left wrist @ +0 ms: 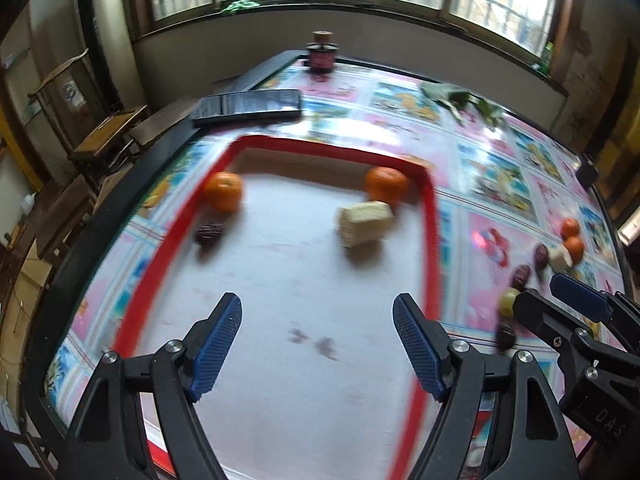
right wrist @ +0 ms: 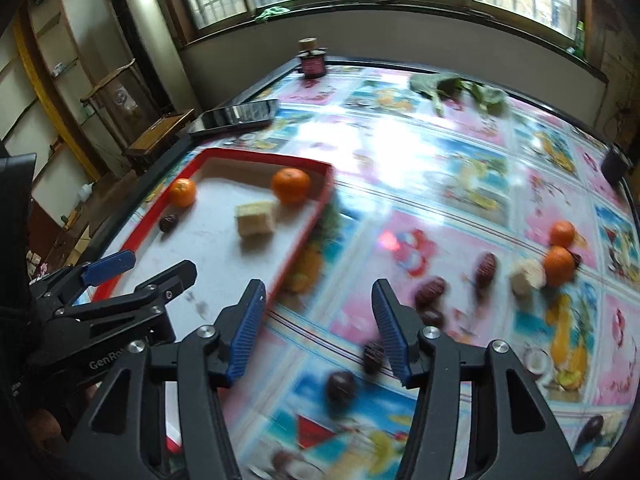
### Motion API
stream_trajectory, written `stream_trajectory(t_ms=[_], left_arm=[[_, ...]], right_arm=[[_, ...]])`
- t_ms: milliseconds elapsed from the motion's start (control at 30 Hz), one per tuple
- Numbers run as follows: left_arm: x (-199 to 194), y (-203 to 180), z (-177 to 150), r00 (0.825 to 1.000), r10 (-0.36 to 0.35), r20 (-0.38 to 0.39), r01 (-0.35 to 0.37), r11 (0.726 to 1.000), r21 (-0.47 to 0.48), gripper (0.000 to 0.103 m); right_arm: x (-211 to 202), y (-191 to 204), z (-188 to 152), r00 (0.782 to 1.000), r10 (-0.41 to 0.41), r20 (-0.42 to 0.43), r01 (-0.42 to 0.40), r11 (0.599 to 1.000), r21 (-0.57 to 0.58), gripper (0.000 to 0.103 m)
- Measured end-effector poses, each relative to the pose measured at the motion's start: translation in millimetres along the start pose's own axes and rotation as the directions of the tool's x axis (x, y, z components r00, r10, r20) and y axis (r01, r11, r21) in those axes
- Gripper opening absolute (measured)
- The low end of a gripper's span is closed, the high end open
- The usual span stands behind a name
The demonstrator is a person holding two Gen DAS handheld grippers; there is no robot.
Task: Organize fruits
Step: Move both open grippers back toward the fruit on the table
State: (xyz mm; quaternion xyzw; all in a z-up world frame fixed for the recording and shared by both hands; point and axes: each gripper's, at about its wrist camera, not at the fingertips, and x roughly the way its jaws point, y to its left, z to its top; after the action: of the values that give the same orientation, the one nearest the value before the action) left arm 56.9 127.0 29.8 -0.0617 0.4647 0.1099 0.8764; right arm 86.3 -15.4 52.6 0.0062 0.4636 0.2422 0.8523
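Note:
A red-rimmed white tray (left wrist: 332, 148) holds two oranges (left wrist: 223, 192) (left wrist: 386, 185), a pale cut chunk (left wrist: 365, 222) and a dark date (left wrist: 208, 233). My left gripper (left wrist: 318, 304) hangs open above the tray's near part, with nothing between its fingers. My right gripper (right wrist: 319, 288) is open over the patterned tablecloth just right of the tray (right wrist: 264, 158), also holding nothing. A date (right wrist: 374, 356) lies on the cloth beside its right finger, and a dark round fruit (right wrist: 340, 388) lies below it. Further right lie two oranges (right wrist: 559, 265), a pale chunk (right wrist: 527, 276) and more dates (right wrist: 430, 290).
A phone (left wrist: 248, 106) lies at the table's left edge behind the tray. A dark jar (left wrist: 321, 54) stands at the far corner, and leafy greens (right wrist: 460, 88) lie at the back. A small black object (right wrist: 614, 166) sits at the right edge. Chairs stand off the left side.

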Motion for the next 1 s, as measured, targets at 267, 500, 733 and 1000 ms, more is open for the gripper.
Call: stream_trajectory(t_ms=[267,500,733,1000], left_arm=[[-10,-64,-24,0.996,-0.087,-0.031,0.090,0.991,0.101,0.078],[-9,-95,-48,0.992,-0.105,-0.063,0.113,0.981,0.156,0.078],[6,-102,-52,0.994,-0.084,-0.067,0.093,0.984,0.151,0.078],[14,-116,-64,0.995,-0.080,-0.062,0.089,0.983,0.161,0.055]], right_arm=[[-23,-68,-35,0.999,-0.053,-0.011,0.053,0.996,0.074,0.060],[-44,-119,-71,0.999,-0.042,-0.020,0.045,0.988,0.150,0.060],[-69,-151,-99,1.000,-0.027,0.005,0.025,0.981,0.191,0.060],[-118,-209,-132,0.983,-0.173,0.053,0.157,0.960,0.231,0.067]])
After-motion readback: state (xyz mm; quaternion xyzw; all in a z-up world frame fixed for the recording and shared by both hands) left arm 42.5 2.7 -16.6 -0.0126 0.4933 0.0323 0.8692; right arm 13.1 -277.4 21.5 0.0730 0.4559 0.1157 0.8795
